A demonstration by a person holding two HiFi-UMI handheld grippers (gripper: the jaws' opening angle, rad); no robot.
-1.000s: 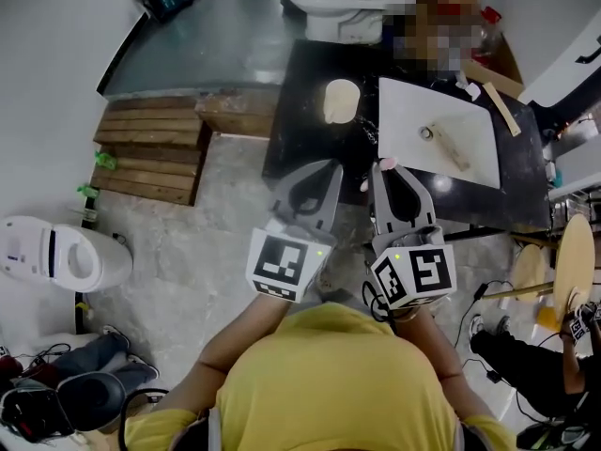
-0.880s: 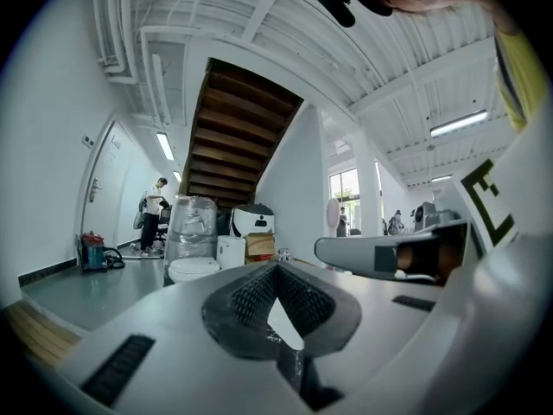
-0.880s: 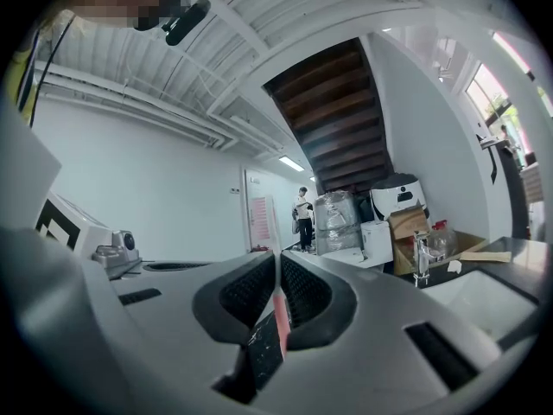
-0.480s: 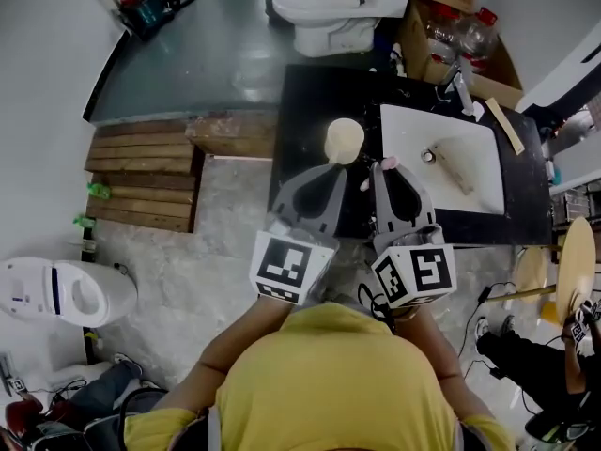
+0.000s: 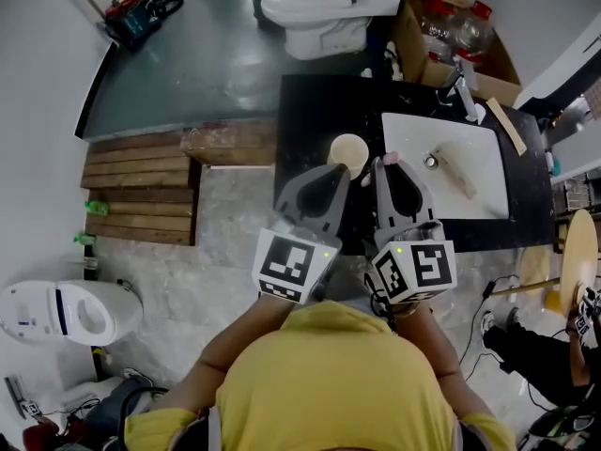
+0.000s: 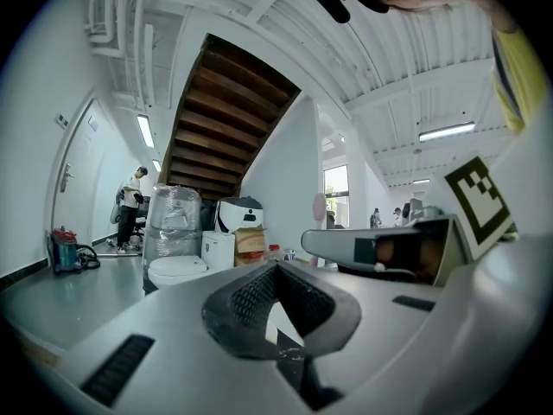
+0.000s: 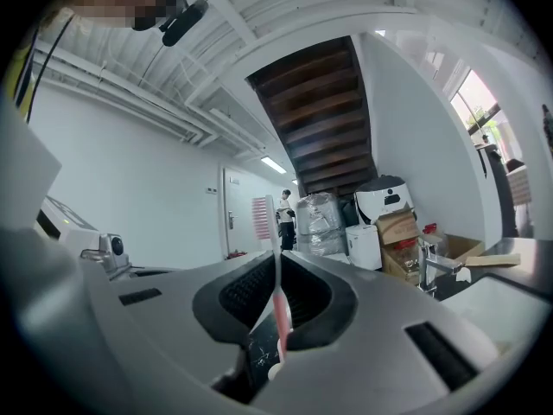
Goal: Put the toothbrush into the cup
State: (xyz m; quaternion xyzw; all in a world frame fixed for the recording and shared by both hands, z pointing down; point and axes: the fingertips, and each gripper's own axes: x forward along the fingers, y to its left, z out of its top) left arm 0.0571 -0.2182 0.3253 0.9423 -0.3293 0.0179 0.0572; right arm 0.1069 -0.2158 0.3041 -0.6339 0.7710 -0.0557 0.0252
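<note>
Right tool [image 5: 389, 163] gripped the pink toothbrush [image 7: 278, 275] upright, near the cup [image 5: 348, 150] on the black surface [image 5: 310, 111]. Left tool [image 5: 332, 169] was closed, empty. Pickup done; insertion into the cup remained.

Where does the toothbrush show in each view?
Head view: toothbrush, pink tip just right of the cup.
Left gripper view: likely the small pink oval, centre-right.
Right gripper view: upright between the fingers, centre.
Shared landmark: the toilet.
</note>
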